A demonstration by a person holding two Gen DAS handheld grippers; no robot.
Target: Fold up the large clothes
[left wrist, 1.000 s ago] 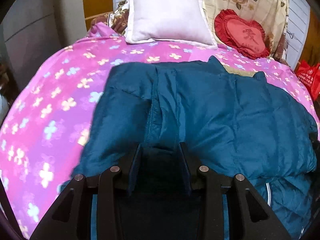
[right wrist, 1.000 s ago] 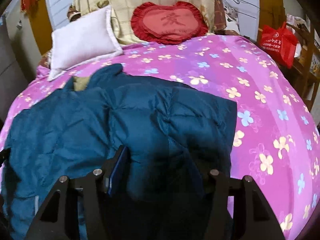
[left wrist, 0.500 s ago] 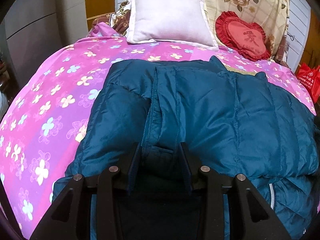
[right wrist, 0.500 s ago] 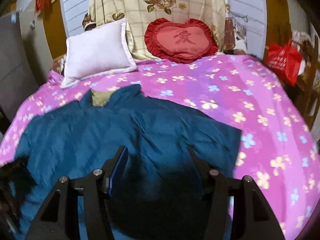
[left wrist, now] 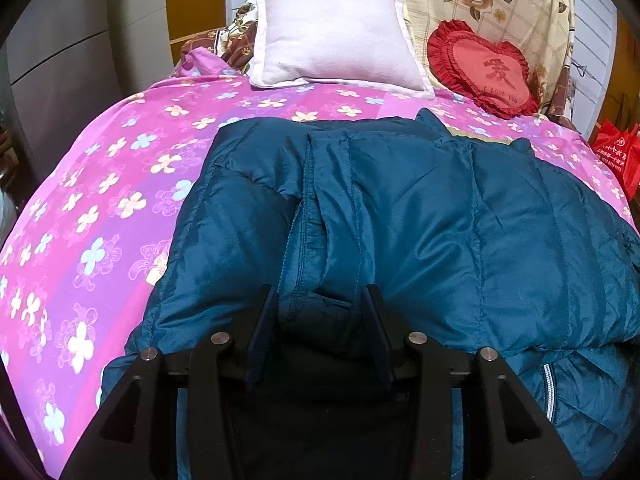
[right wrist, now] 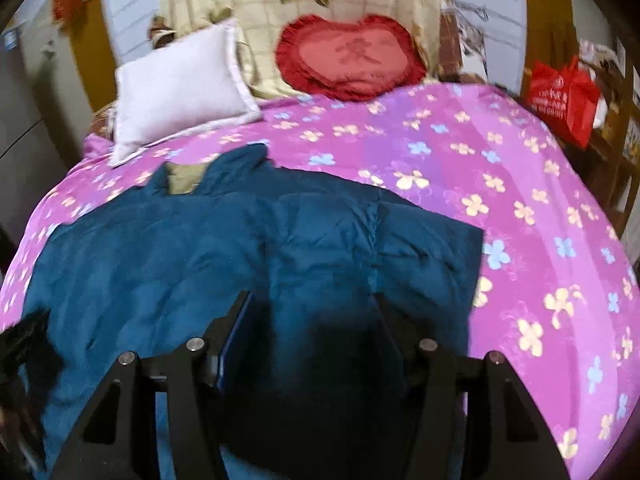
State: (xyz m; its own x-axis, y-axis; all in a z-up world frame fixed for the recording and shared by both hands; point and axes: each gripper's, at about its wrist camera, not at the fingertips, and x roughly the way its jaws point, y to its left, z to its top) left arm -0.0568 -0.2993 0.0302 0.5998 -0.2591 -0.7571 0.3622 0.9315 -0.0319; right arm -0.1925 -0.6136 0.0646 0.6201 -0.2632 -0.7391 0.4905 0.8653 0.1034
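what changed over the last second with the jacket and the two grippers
The left gripper is opening its jaws around the folded-in strip of the blue jacket, which lies between them. The right gripper has drawn up and back, jaws wide. The jacket, white pillow and red cushion lie as before.

One teal jacket (left wrist: 420,220), one white pillow (left wrist: 336,36), one red heart cushion (left wrist: 484,72), one red bag (right wrist: 560,100)

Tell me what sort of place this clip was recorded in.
Most likely a home bedroom: a bed under a pink floral cover, a white pillow and a red heart cushion at its head, with the teal puffer jacket spread on top.
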